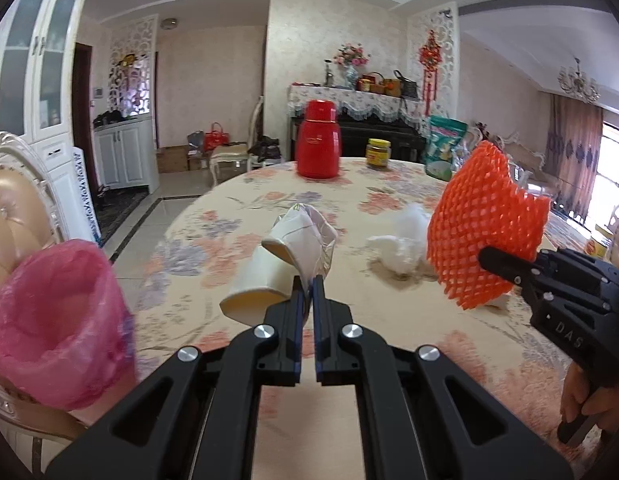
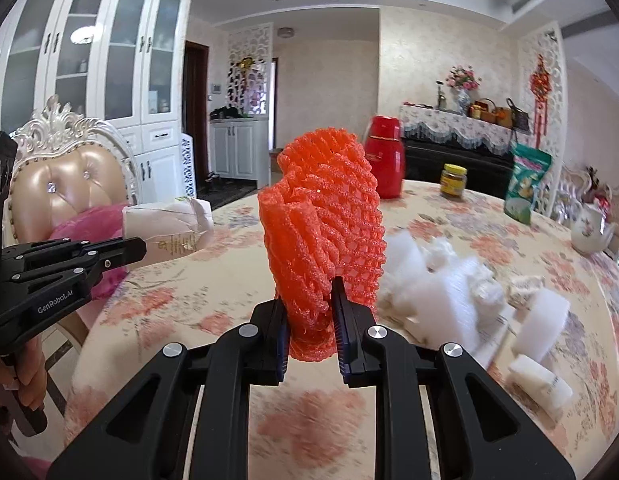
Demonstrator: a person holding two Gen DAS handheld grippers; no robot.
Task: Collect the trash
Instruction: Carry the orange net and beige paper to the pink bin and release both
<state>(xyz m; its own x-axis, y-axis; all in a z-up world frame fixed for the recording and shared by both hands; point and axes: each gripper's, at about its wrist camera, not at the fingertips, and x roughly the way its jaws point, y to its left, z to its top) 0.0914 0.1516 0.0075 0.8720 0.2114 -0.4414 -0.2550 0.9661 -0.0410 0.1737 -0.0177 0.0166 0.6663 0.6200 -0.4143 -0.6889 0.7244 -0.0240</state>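
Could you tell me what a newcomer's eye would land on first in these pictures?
Probably the orange foam net, pinched upright in the right gripper over the floral table. Next, the crumpled paper cups held by the left gripper, with the pink-lined bin on the chair at left. The red flask stands at the table's far side.

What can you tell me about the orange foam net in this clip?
The orange foam net is a soft mesh sleeve of diamond-shaped cells, like fruit packing foam. It stands roughly upright, crumpled and partly folded, its lower end pinched between the fingers of the right gripper, which holds it in the air above the floral tablecloth. Nothing else appears to touch it. In the left wrist view it sits at right, in front of white foam scraps.
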